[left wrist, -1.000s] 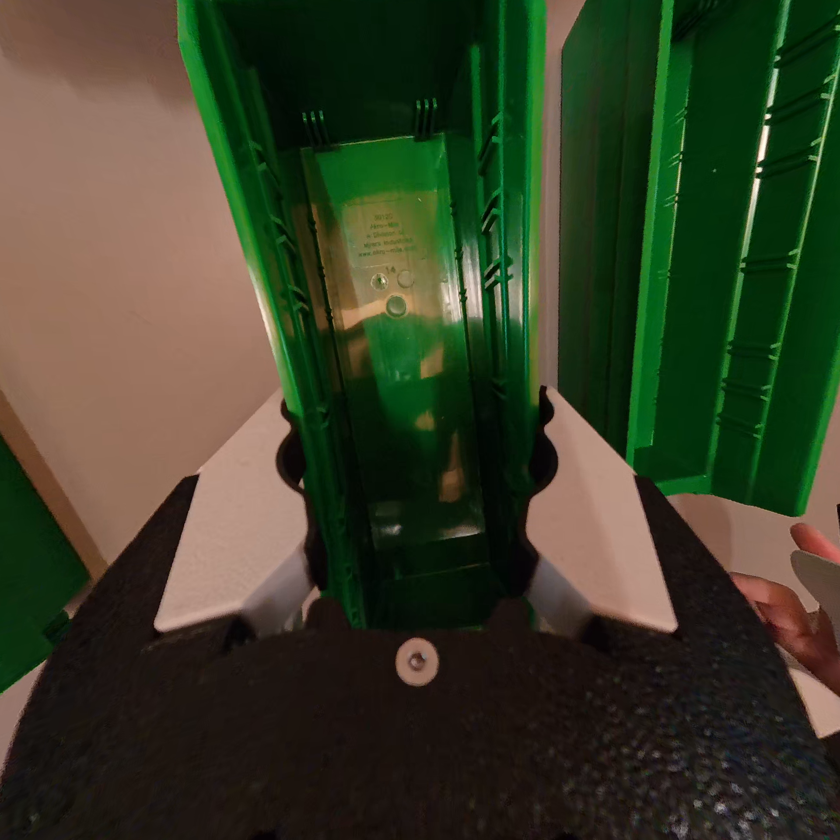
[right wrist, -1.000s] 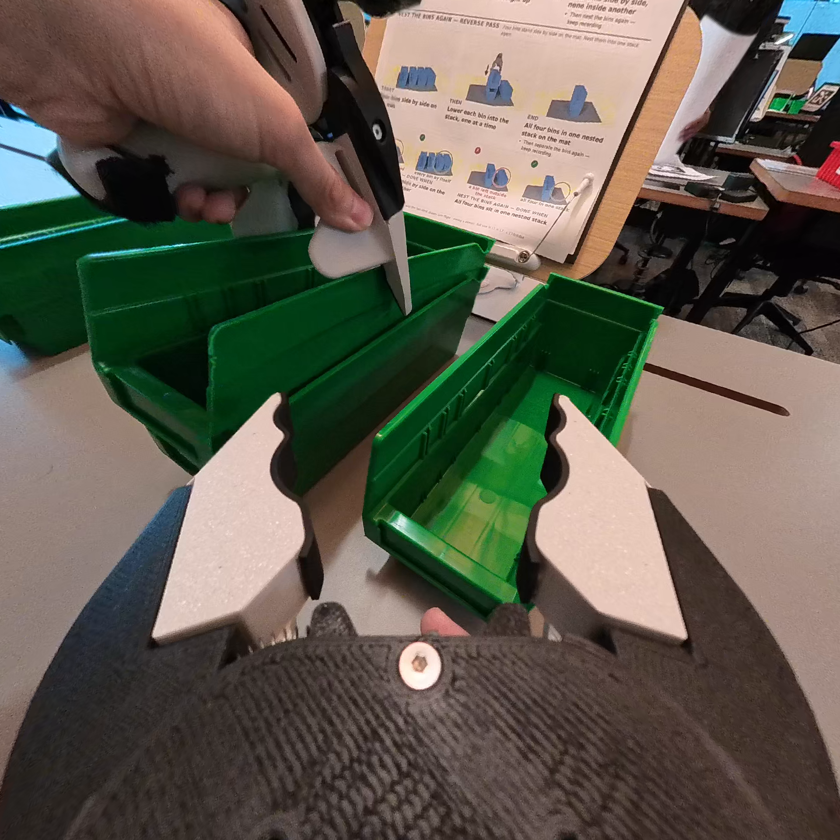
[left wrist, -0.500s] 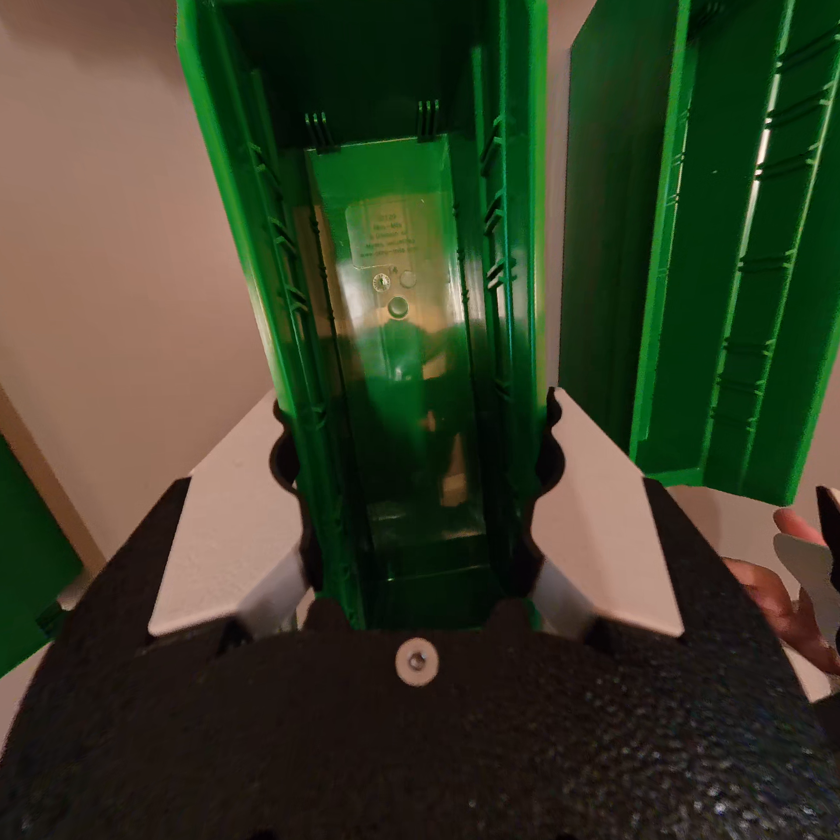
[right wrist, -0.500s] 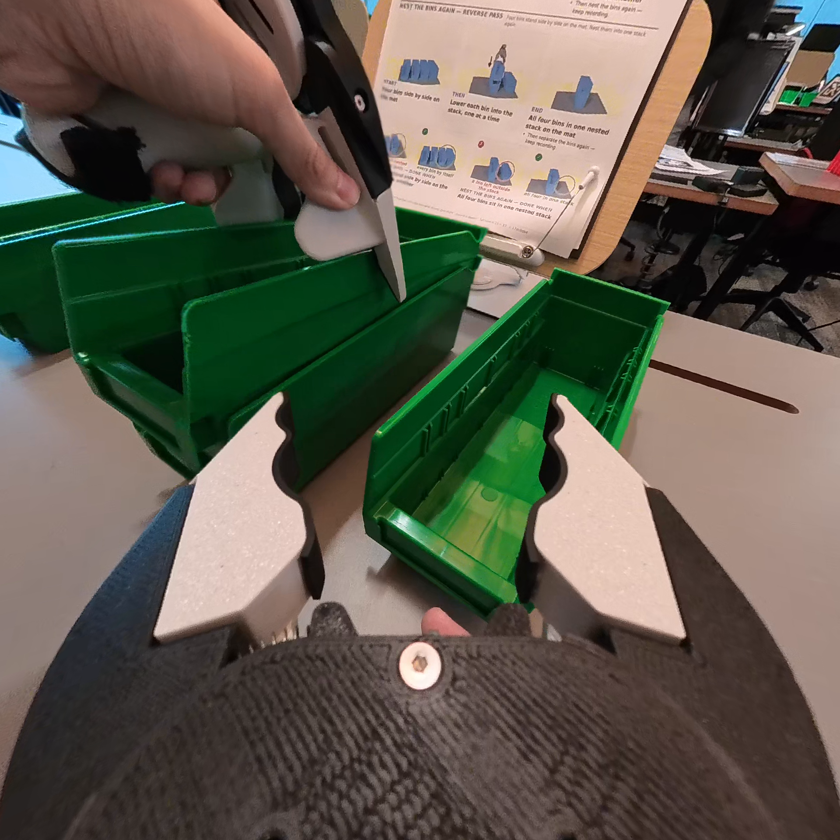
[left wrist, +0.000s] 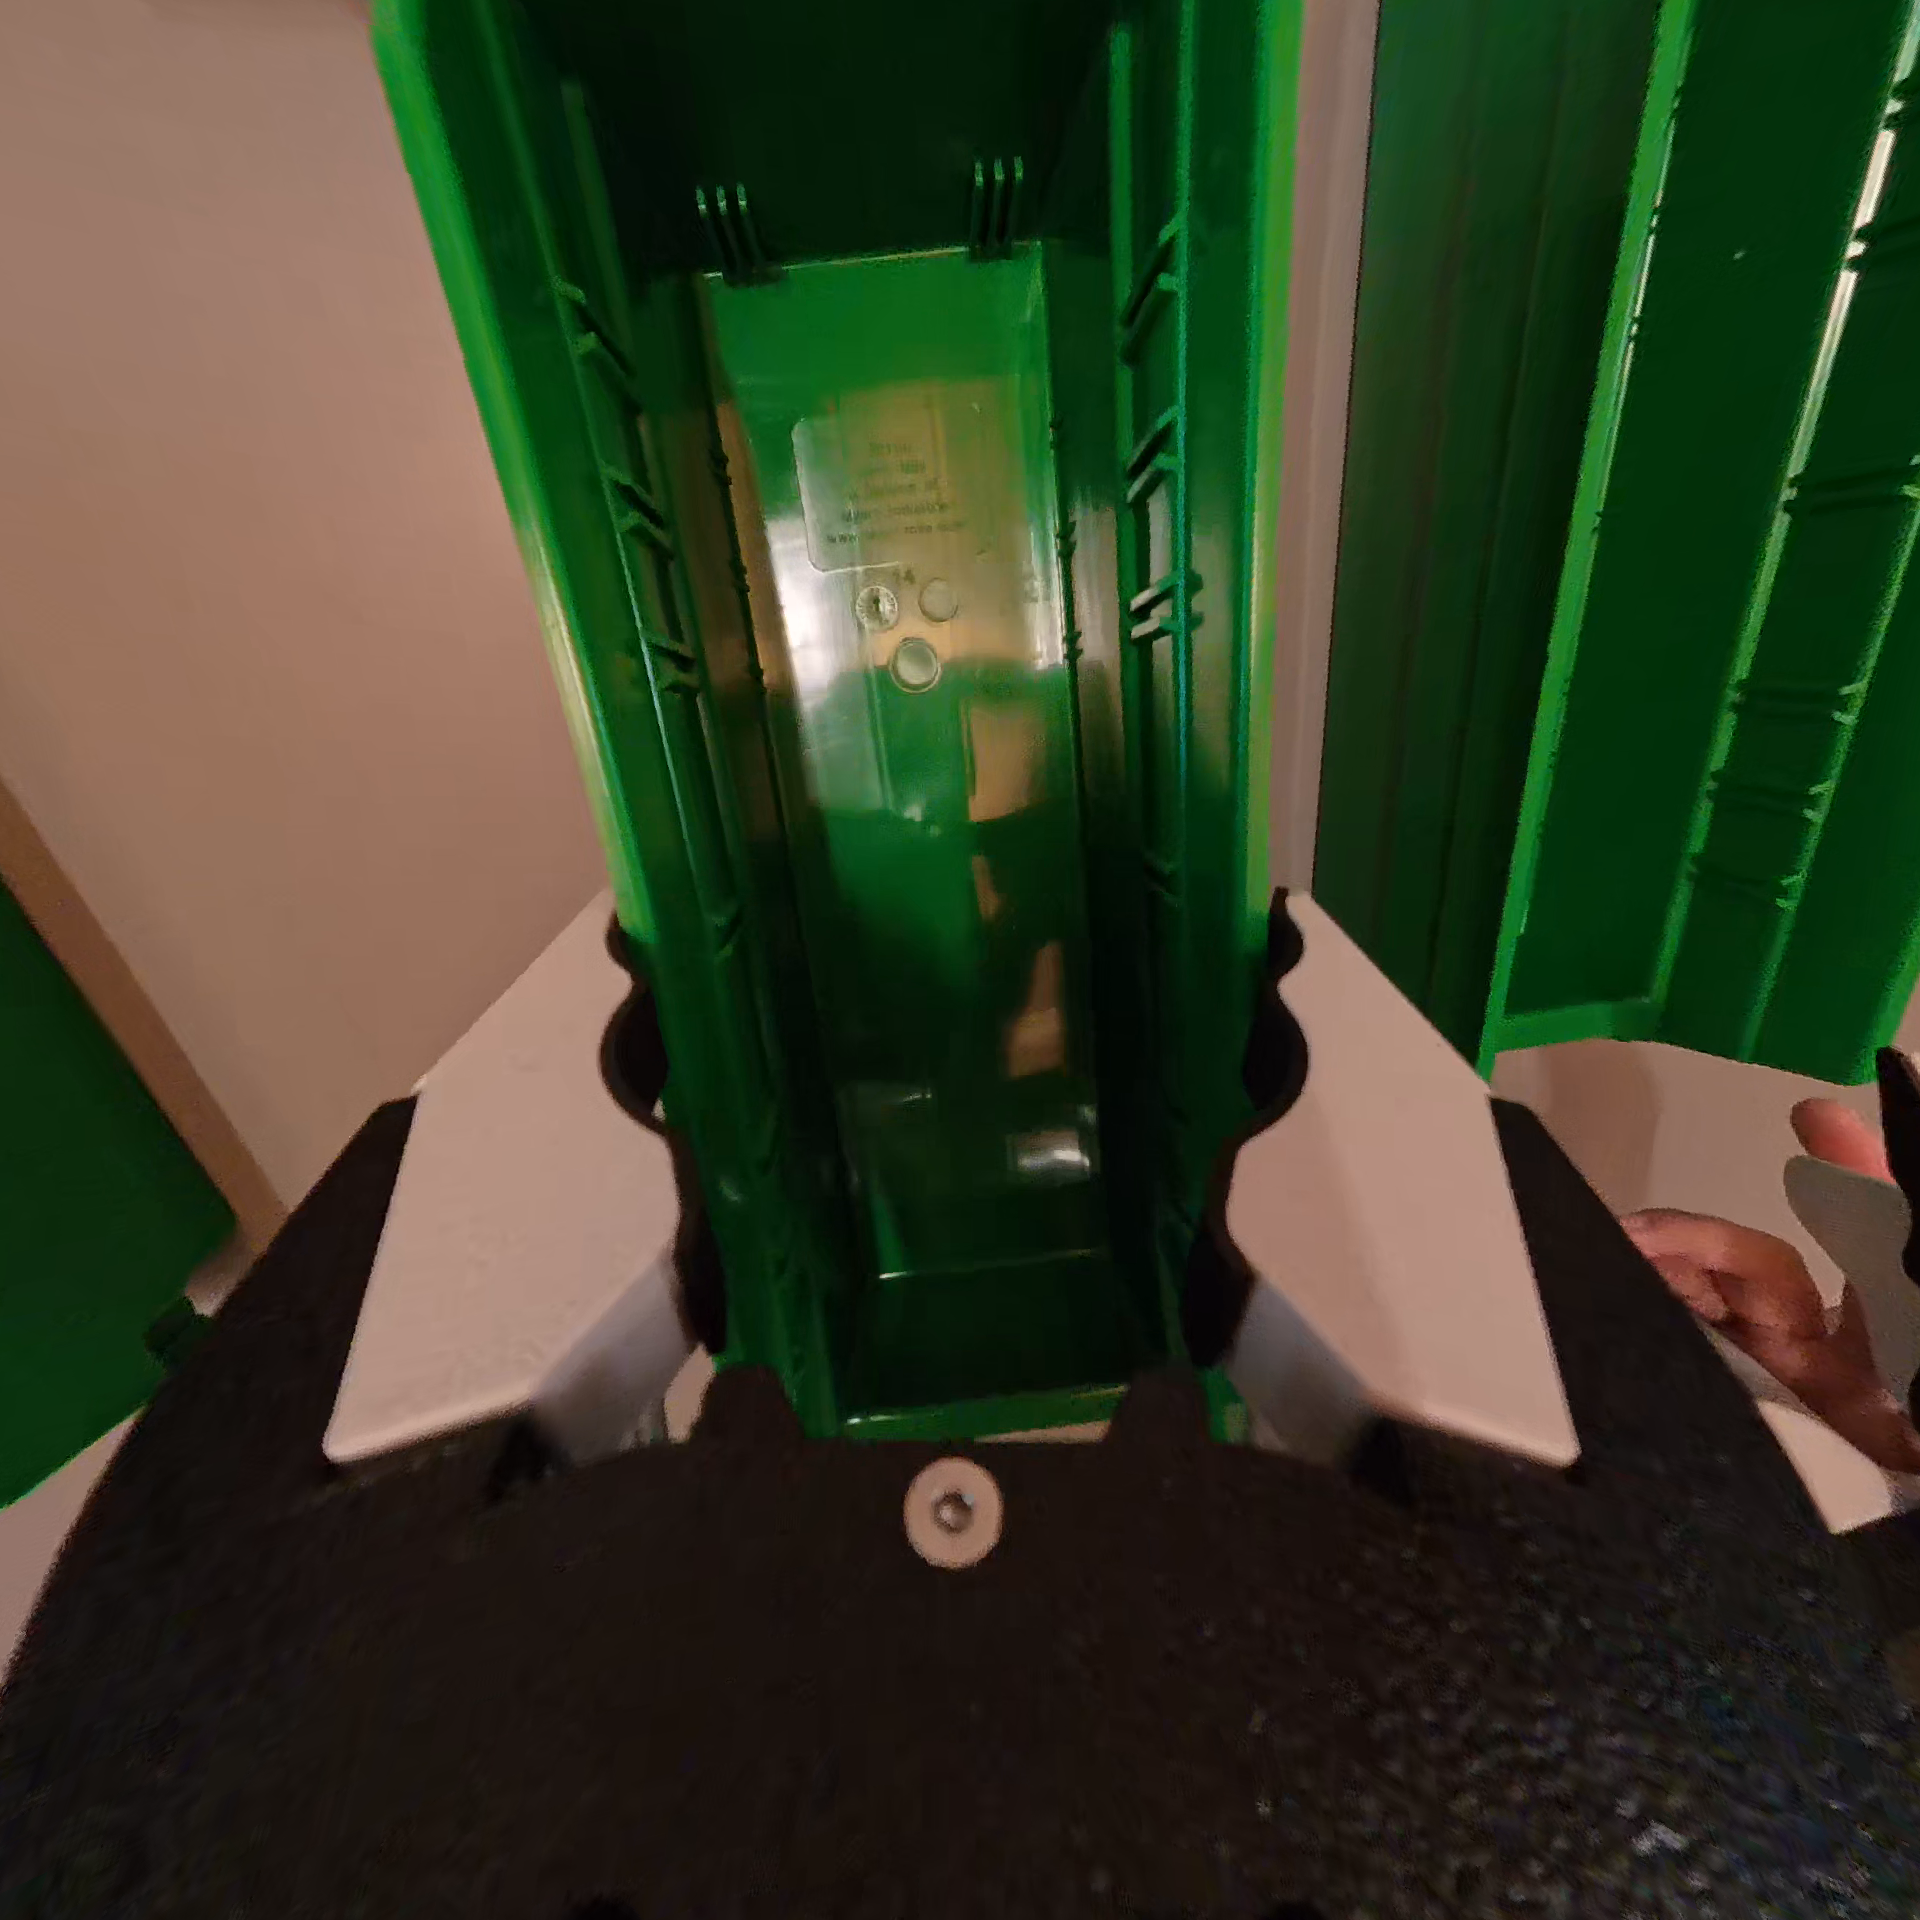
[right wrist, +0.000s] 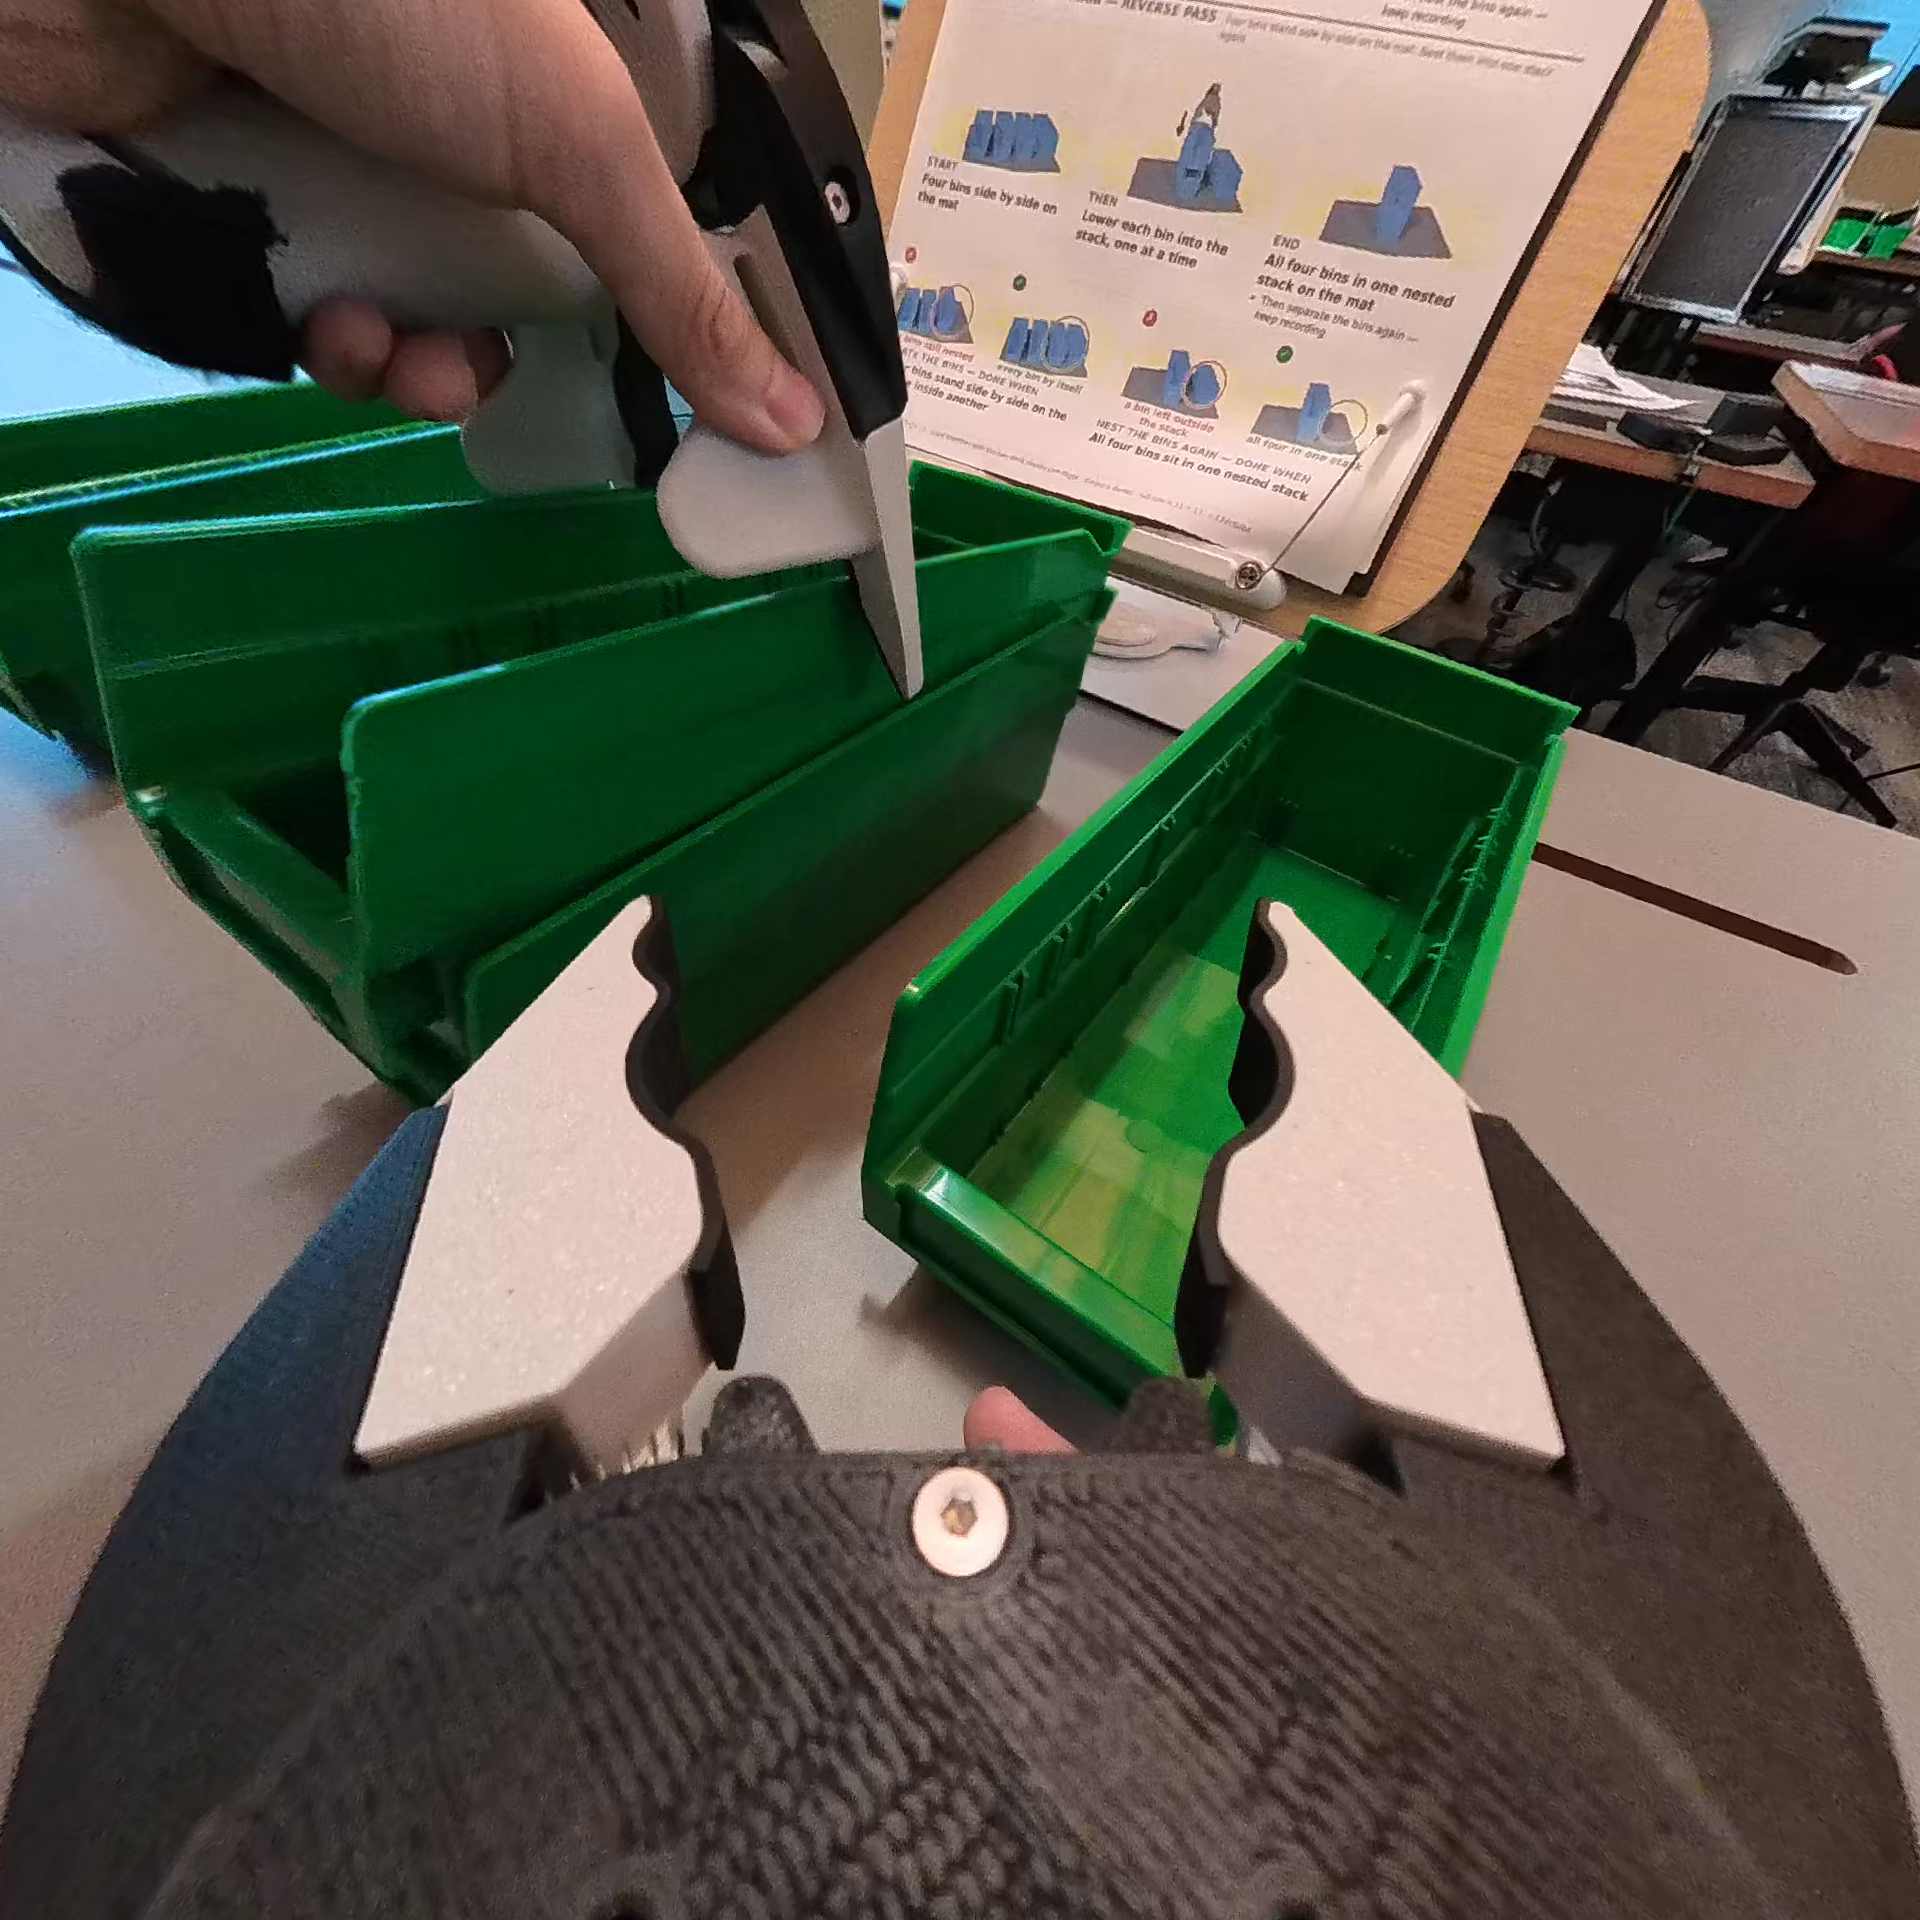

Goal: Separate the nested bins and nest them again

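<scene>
My left gripper (left wrist: 948, 914) is shut across the width of a long green bin (left wrist: 914, 520), one finger on each side wall, and looks down into it. In the right wrist view this gripper (right wrist: 831, 582), held by a hand, comes from above and holds the inner bin (right wrist: 623, 769) tilted inside an outer green bin (right wrist: 883, 831). A separate green bin (right wrist: 1195, 987) lies open side up on the table. My right gripper (right wrist: 953, 914) is open and empty, just above that bin's near end.
Another green bin (right wrist: 156, 436) lies at the far left. An instruction board (right wrist: 1195, 260) stands behind the bins. The grey table (right wrist: 1662, 1143) extends to the right. The neighbouring bin (left wrist: 1558, 520) and the hand on the right gripper (left wrist: 1745, 1288) show in the left wrist view.
Little differs. My left gripper keeps its hold on the tilted bin, and both views have shifted slightly. My right gripper stays open by the separate bin.
</scene>
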`<act>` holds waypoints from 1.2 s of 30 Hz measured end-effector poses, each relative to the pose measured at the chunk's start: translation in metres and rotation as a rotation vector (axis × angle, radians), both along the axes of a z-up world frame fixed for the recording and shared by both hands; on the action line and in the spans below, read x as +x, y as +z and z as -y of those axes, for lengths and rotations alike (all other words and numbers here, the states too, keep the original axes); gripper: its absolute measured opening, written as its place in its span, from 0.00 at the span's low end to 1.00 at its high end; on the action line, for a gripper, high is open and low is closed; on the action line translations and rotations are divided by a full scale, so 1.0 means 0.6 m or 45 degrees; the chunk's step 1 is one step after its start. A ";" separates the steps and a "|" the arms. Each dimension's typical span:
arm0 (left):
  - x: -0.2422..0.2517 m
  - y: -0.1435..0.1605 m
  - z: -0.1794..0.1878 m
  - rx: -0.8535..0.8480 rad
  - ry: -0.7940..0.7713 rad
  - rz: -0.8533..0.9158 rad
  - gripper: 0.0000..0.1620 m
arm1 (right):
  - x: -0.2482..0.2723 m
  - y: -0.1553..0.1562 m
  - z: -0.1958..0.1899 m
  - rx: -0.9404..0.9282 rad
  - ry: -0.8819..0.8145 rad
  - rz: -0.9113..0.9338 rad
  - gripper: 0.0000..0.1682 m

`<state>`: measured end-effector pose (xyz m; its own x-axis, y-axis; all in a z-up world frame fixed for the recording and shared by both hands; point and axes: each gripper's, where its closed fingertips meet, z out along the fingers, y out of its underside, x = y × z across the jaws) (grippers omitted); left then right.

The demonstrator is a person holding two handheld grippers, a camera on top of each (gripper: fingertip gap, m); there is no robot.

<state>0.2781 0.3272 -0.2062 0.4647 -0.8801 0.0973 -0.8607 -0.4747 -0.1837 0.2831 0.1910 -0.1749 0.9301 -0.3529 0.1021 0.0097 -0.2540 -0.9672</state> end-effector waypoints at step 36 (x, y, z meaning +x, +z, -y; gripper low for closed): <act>0.012 0.014 -0.002 0.029 -0.040 0.217 0.60 | 0.004 -0.003 0.002 0.000 0.008 -0.010 0.62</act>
<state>0.2854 0.3281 -0.1976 0.4154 -0.8969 0.1519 -0.8306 -0.4421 -0.3387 0.2853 0.1898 -0.1764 0.9330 -0.3472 0.0944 0.0034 -0.2538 -0.9672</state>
